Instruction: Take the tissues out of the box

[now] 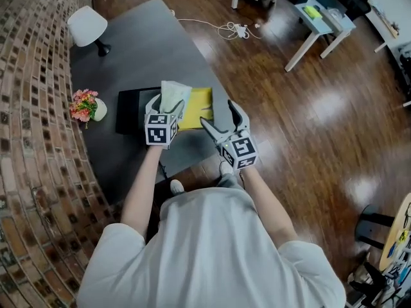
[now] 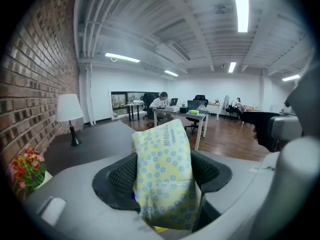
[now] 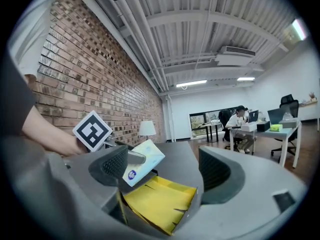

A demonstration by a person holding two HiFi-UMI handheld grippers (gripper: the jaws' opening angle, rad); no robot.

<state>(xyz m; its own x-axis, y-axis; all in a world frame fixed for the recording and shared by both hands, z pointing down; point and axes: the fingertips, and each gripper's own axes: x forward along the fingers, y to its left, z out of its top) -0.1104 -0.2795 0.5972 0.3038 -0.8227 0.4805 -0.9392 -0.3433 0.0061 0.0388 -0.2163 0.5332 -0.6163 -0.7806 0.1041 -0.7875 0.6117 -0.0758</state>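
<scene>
- Grips the tissue pack (image 2: 162,169) in the left gripper (image 1: 166,111), with both fingers (image 2: 117,176) pressed against its sides and the pack sticking up past them.
- Holds that pack raised above the yellow box (image 1: 198,108), clear of it in the right gripper view. No telling from here whether more tissues lie inside.
- Shows the right gripper (image 3: 167,169) empty, its fingers (image 3: 217,171) spread wide, with the torn yellow flap of the box low between them but not gripped.
- Has the box lying open on the dark desk (image 1: 148,43), partly on a flat black pad (image 1: 128,111), near a pot of flowers (image 1: 85,105) and a white lamp (image 1: 87,24).
- Looks like the lifting-out step, close to finished: pack out of the box, not yet set down.
- Calls next for carrying the pack sideways to a bare patch of desk and lowering it there before easing the grip. Soft wrapping, so likely to sag or slip if loosened in the air.
- May call for the right gripper to steady the light box if another pack needs pulling.
</scene>
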